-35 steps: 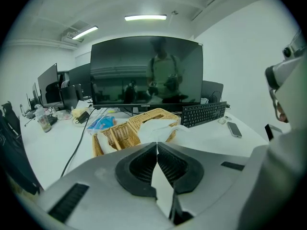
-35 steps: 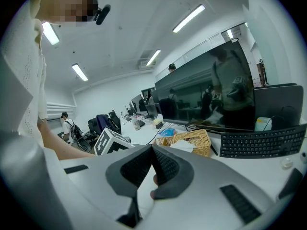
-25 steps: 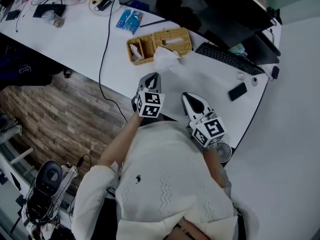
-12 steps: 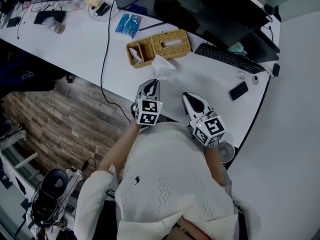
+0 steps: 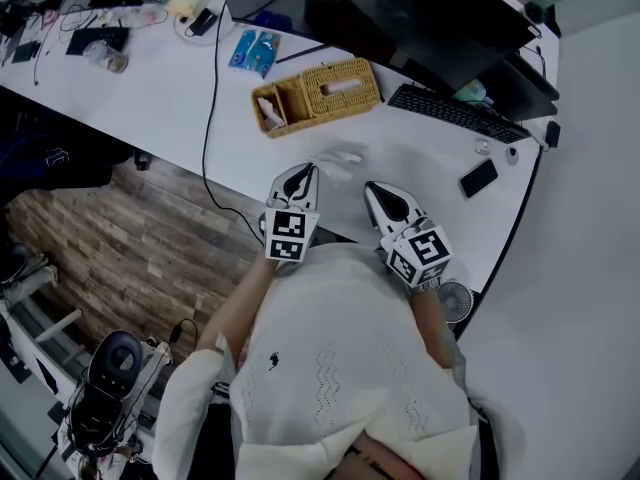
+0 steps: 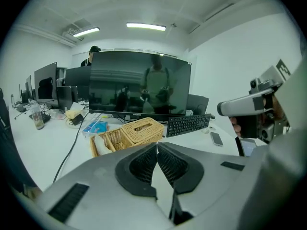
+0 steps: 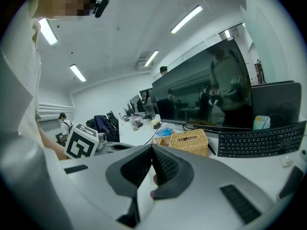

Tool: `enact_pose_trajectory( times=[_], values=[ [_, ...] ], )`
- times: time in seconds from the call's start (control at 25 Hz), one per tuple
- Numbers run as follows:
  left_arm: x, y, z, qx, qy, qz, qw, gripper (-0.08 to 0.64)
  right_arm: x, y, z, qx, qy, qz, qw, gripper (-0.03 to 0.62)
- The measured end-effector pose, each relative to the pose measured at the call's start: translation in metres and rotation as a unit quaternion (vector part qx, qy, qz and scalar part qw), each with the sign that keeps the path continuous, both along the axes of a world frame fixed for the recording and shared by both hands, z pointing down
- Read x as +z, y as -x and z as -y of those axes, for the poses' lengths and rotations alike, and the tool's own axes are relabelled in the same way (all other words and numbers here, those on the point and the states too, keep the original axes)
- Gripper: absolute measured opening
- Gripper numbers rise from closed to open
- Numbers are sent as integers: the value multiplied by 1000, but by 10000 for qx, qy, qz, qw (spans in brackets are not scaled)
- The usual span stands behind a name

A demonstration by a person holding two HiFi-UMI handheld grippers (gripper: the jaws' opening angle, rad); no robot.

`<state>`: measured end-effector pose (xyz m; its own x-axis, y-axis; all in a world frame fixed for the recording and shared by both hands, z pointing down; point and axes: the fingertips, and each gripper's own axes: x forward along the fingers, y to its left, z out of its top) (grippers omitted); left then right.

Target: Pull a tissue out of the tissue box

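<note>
Tissue (image 5: 338, 159) lies loose on the white desk (image 5: 180, 98) in the head view, clear of the wicker tissue box (image 5: 322, 90), which sits at twelve o'clock from both grippers. The left gripper (image 5: 308, 172) points at the sheet, which is just off its tip at one o'clock. The right gripper (image 5: 372, 192) is beside it at three o'clock, well short of the keyboard (image 5: 455, 116) at two.

Left gripper view: the jaws meet at the tips and no sheet shows between them, with the box in plain sight beyond at twelve o'clock. Whether a corner is nipped under the tips cannot be told from here.

Right gripper view: the jaws are also together, on nothing, and the box is at one o'clock past them.

By my reading the pull itself is done — the sheet is out and on the desk. What is left looks small: part the left jaws in case they hold an edge, then draw back toward six o'clock without dragging the sheet off the desk.
</note>
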<state>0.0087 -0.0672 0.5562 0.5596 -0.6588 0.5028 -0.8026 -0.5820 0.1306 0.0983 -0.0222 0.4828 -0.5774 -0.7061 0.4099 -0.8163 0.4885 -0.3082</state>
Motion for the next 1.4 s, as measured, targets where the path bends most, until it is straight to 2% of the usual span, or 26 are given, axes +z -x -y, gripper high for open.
enact_pose_trajectory(
  times=[0.44, 0.6, 1.4],
  values=[
    [-40, -10, -9, 427, -413, -794, 9951, 15, -2, 2, 4, -26, -68, -17, 10000, 2],
    [-55, -9, -8, 389, -582, -1028, 9922, 15, -4, 2, 4, -23, -94, -33, 9999, 2],
    [-101, -12, 2, 319, -961, -1279, 9866, 15, -49, -22, 11, 110, -640, -274, 9975, 2]
  ],
)
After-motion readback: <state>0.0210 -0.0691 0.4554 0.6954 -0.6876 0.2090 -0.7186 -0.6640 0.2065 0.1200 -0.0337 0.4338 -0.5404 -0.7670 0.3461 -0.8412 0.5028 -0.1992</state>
